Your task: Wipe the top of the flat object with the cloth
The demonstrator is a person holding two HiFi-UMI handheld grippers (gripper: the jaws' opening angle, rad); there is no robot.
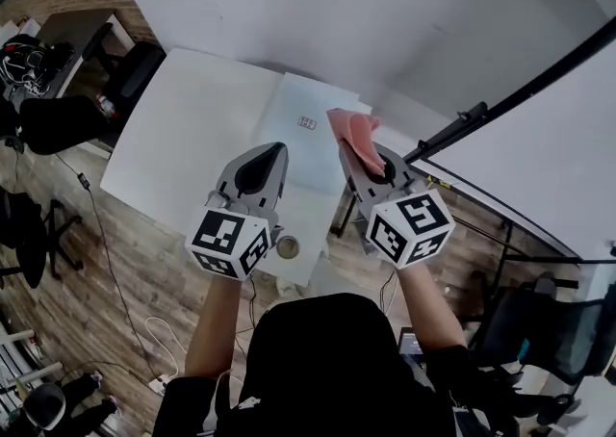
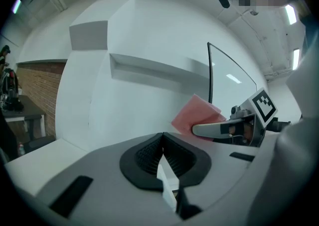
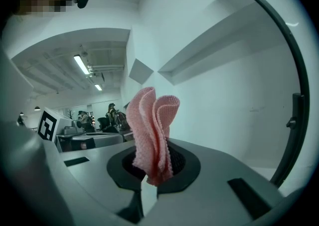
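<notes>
A pink cloth (image 1: 354,137) is pinched in my right gripper (image 1: 352,148), which is shut on it; its folds stick up past the jaws in the right gripper view, cloth (image 3: 152,133). In the left gripper view the same cloth (image 2: 197,115) shows at the right, beyond my left gripper (image 2: 162,156). My left gripper (image 1: 279,149) is shut with nothing in it. Both grippers hover side by side over the near part of a flat white panel (image 1: 308,127) lying on the white table (image 1: 192,127). The panel bears a small printed mark (image 1: 307,122).
A small round metal can (image 1: 287,248) sits at the table's near edge. Black office chairs (image 1: 67,117) and a dark desk (image 1: 58,36) stand to the left on the wood floor. A black pole (image 1: 510,98) slants at the right. A white wall rises behind the table.
</notes>
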